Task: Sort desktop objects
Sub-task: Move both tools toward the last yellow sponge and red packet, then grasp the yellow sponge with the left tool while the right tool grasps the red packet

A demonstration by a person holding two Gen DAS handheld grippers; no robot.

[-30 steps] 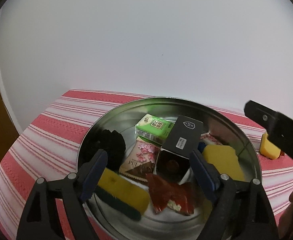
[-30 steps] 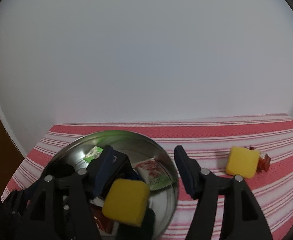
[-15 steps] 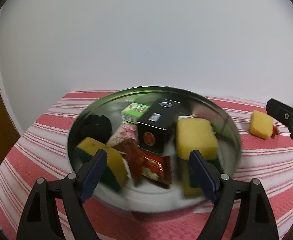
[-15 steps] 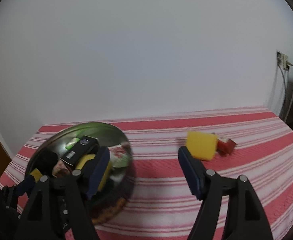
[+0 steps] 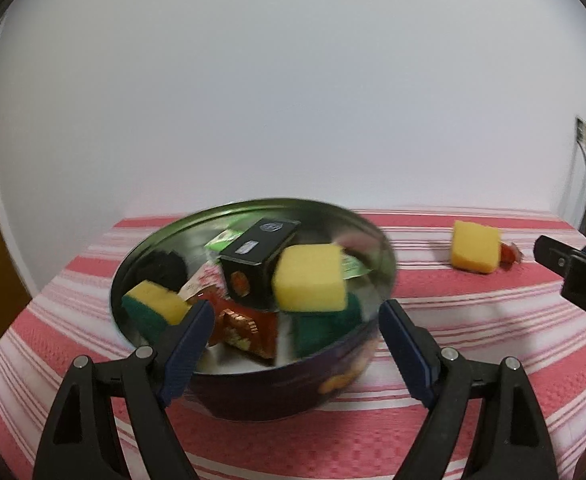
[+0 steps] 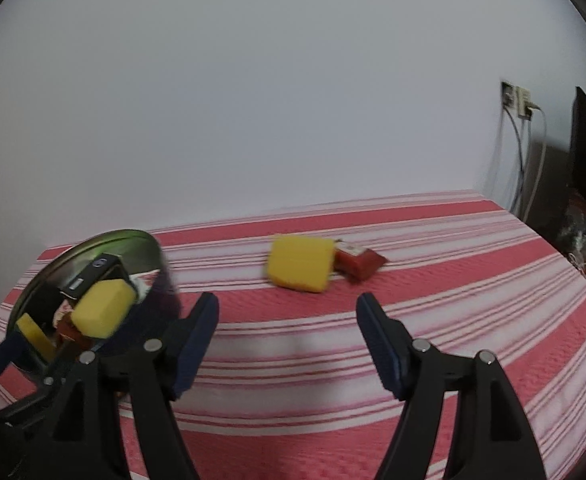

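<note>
Tin (image 5: 357, 364): filled, on striped counter (image 6: 433, 300). Sponge (image 6: 299, 263), red packet (image 6: 359, 263): outside. Both grippers' (image 5: 295, 350) (image 6: 287, 344) jaws spread, empty.

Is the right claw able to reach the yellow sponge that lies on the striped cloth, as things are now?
Probably yes. The right claw is open and empty, and the yellow sponge lies ahead of it on bare striped cloth. Only the red packet touches the sponge's far side.
</note>
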